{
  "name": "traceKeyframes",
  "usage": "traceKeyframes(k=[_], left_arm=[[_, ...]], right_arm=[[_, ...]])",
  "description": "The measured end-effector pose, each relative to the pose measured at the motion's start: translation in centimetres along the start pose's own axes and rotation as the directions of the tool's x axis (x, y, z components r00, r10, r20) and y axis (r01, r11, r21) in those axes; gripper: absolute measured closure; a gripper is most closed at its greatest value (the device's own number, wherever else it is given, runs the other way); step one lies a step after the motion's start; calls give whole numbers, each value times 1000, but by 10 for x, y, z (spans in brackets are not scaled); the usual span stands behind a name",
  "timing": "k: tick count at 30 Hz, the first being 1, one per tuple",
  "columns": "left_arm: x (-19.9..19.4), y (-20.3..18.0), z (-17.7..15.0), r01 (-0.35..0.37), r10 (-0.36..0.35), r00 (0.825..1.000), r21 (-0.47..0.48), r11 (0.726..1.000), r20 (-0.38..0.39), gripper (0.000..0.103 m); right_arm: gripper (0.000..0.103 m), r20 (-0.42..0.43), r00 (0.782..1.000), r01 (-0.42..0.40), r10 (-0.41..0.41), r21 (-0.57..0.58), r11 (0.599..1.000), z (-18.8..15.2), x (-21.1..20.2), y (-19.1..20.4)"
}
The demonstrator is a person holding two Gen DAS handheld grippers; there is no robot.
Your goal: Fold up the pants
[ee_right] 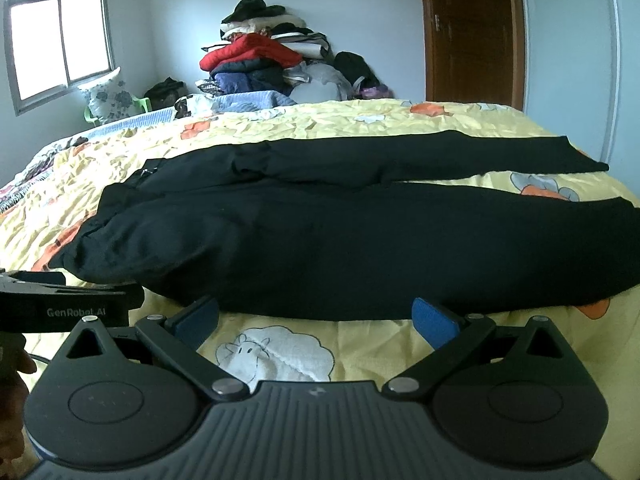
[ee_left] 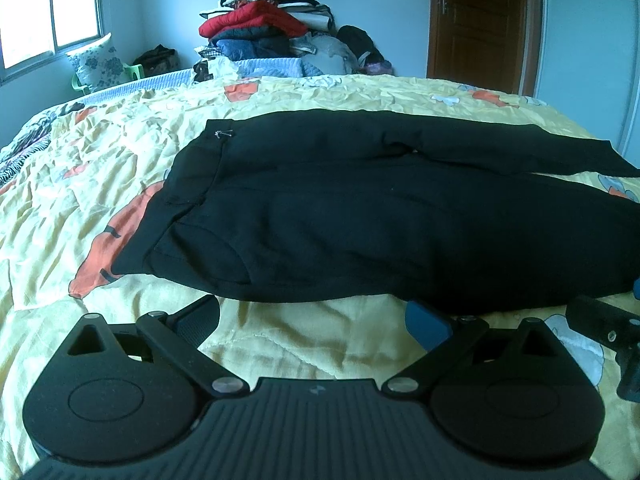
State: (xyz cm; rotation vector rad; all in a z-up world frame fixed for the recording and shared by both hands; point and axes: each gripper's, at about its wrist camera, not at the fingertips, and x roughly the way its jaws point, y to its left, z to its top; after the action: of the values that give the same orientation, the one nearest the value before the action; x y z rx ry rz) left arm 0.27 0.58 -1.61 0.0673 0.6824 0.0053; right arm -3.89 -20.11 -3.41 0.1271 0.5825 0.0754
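Black pants lie flat across the yellow bedspread, waistband to the left and two legs running right, the far leg apart from the near one. My left gripper is open just short of the pants' near edge, close to the waist end. In the right wrist view the same pants stretch across the bedspread. There my right gripper is open at the near leg's edge, holding nothing. Each gripper shows at the edge of the other's view.
A tall heap of clothes with a red jacket is stacked against the far wall. A brown door stands at the right, a window at the left. A floral pillow rests on a green chair.
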Motion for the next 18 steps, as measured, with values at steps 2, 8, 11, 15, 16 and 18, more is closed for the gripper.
traceKeyframes(k=[2,8,11,15,16,18], left_arm=[[0,0,0,-1,1,1000,0,1000,-1,2],[1,-1,-1,-5,5,1000,3,1000,-6,2],[1,-1,-1,-5,5,1000,2,1000,-6,2],[1,-1,-1,-5,5,1000,3,1000,-7,2],[1,-1,-1,-5,5,1000,3,1000,-7,2],[1,-1,-1,-6,6,1000,4,1000,-7,2]], right_arm=[[0,-1,1000,-7,7,1,1000,0,0,0],[0,7,1000,10,-10,-41,999,0,-1,7],[0,10,1000,11,-11,-42,999,0,-2,7],[0,10,1000,12,-12,-39,999,0,-2,8],[0,10,1000,12,-11,-40,999,0,-2,8],[0,10,1000,10,-10,-40,999,0,-2,8]])
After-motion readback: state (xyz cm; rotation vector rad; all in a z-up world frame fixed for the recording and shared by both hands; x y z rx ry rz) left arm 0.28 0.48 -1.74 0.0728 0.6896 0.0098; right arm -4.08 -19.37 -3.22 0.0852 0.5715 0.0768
